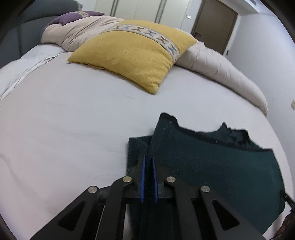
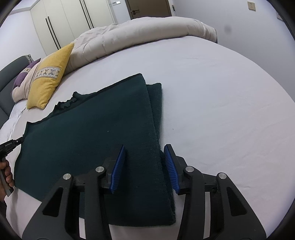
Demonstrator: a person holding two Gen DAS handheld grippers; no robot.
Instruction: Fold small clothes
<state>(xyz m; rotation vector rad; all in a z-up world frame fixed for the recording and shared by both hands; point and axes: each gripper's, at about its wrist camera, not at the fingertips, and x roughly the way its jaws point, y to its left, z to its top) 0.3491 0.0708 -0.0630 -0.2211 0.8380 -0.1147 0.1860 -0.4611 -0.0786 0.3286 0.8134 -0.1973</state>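
A dark green knitted garment (image 1: 212, 162) lies partly folded on the white bed sheet (image 1: 73, 129), its left edge turned up in a ridge. My left gripper (image 1: 148, 157) is shut on that ridge, the cloth pinched between the blue pads. In the right wrist view the same garment (image 2: 83, 138) spreads flat, with a folded layer showing along its right side. My right gripper (image 2: 145, 146) stands open astride that right edge, with cloth lying between the pads and the right pad at the hem. The left gripper (image 2: 11, 144) and the hand (image 2: 7, 173) holding it show at the far left.
A yellow pillow (image 1: 132, 55) with a patterned band and a beige duvet (image 1: 221, 70) lie at the back of the bed, a purple cushion (image 1: 68, 17) beyond them. Bare sheet (image 2: 221, 110) stretches to the right of the garment. Wardrobe doors (image 2: 55, 27) stand behind.
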